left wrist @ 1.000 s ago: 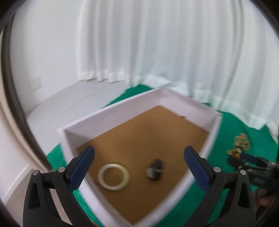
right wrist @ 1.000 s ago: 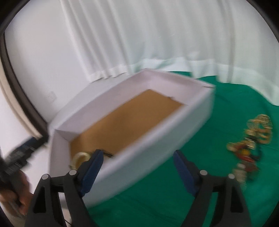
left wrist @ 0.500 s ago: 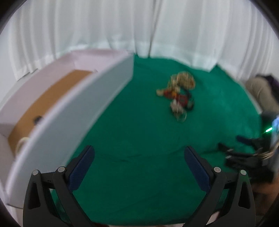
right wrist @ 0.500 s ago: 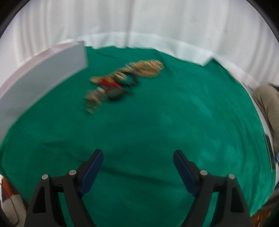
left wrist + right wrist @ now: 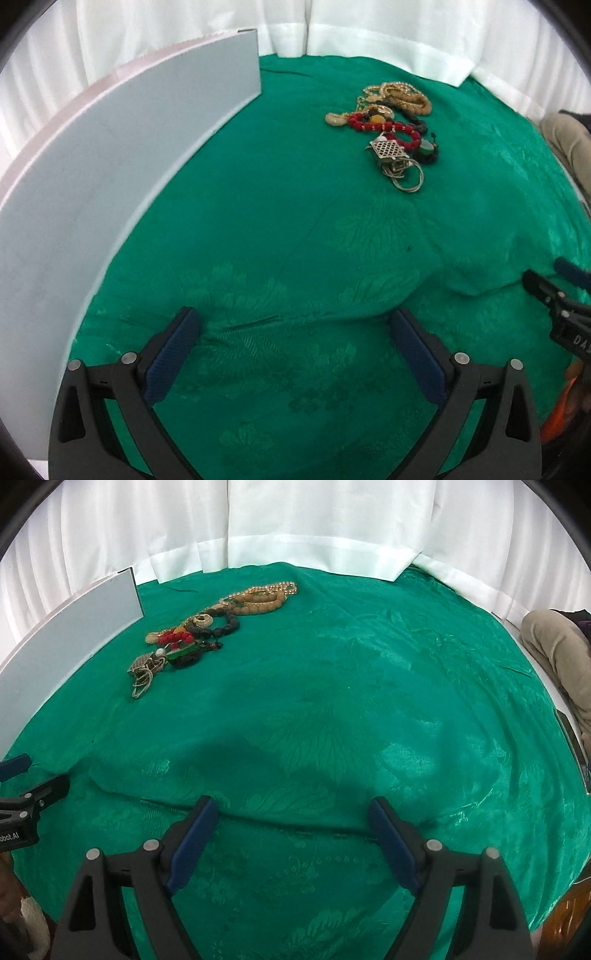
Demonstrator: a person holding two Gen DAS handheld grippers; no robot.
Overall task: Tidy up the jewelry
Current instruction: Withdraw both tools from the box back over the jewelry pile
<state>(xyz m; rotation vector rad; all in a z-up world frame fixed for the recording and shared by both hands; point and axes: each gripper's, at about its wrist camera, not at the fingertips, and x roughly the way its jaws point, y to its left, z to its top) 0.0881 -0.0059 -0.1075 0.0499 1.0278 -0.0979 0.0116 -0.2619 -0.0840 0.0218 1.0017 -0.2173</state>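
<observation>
Jewelry pile (image 5: pixel 391 125) beside box wall (image 5: pixel 110 177)

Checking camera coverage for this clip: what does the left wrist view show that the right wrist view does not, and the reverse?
Only the left wrist view shows the open left gripper from behind and the long outer wall of the white box.

Only the right wrist view shows the open right gripper from behind and a person's tan trouser leg in full.

Both show the jewelry pile on the green cloth, the white curtain, and the other gripper at the edge.

Both wrist views face the jewelry pile (image 5: pixel 391 125) from afar.
</observation>
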